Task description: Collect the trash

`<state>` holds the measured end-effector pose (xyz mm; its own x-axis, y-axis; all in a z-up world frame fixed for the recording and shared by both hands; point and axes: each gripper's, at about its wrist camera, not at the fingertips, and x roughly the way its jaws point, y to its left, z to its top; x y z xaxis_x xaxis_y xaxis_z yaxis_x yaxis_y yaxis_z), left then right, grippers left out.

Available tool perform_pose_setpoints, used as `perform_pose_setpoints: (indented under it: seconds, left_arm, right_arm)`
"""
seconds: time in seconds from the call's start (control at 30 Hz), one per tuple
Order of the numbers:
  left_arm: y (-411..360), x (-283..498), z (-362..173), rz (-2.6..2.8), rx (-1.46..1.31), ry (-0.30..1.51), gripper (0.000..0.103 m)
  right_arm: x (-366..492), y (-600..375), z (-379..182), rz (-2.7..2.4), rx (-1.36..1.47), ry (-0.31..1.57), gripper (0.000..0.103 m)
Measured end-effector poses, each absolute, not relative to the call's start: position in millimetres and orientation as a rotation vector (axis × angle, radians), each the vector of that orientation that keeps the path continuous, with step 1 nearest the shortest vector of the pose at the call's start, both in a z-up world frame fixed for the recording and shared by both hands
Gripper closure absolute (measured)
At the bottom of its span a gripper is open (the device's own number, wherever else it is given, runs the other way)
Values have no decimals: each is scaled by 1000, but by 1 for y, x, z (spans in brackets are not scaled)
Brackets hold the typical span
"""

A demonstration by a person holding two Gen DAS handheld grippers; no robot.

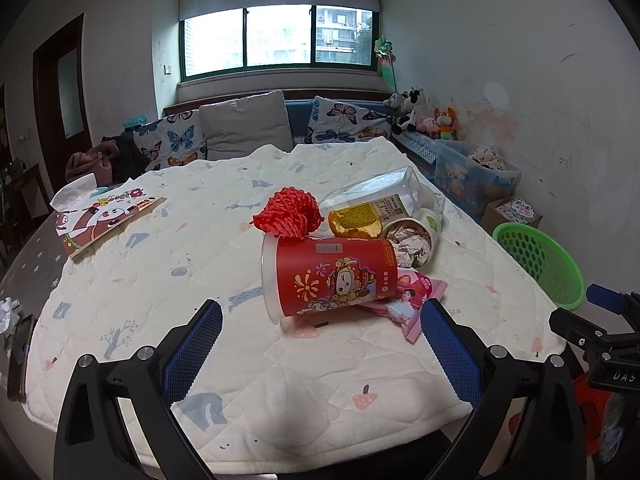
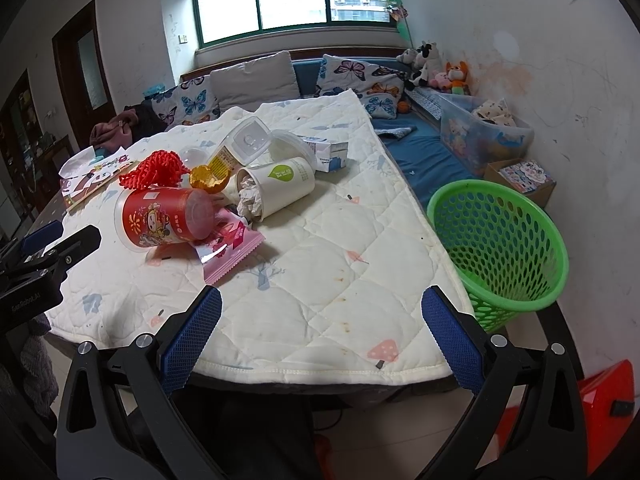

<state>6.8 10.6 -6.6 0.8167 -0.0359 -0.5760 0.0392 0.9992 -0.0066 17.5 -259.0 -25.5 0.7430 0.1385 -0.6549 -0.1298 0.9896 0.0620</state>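
Green basket (image 2: 500, 248) stands just beside the table edge to catch trash, while left gripper (image 1: 320, 336) and right gripper (image 2: 320, 320), both spread and empty, face the toppled red cup (image 1: 328, 276) near the table's middle

Black clamp body (image 1: 614, 376) of the other gripper, at the right edge of the left wrist view, right of the tongs: white letters "DAS", cut off by the picture's edge.

Pink foil snack wrapper (image 1: 404, 300) lying under the red printed plastic cup, just ahead of the right tong: small white "NEW" near its upper corner.

Black clamp body (image 2: 28, 300) at the left edge of the right wrist view: a line of small pale letters, too blurred to read.

Red printed plastic cup (image 1: 332, 276), yellow-green label on the clear plastic tub (image 1: 376, 208): print too small to read.
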Motion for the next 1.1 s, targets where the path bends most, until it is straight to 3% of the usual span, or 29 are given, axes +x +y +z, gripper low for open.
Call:
perform_pose_setpoints:
  seconds: [1.1]
  left_arm:
    - [44, 51, -12, -38, -70, 662, 7]
  right_arm:
    - [36, -256, -35, 174, 18, 740, 4]
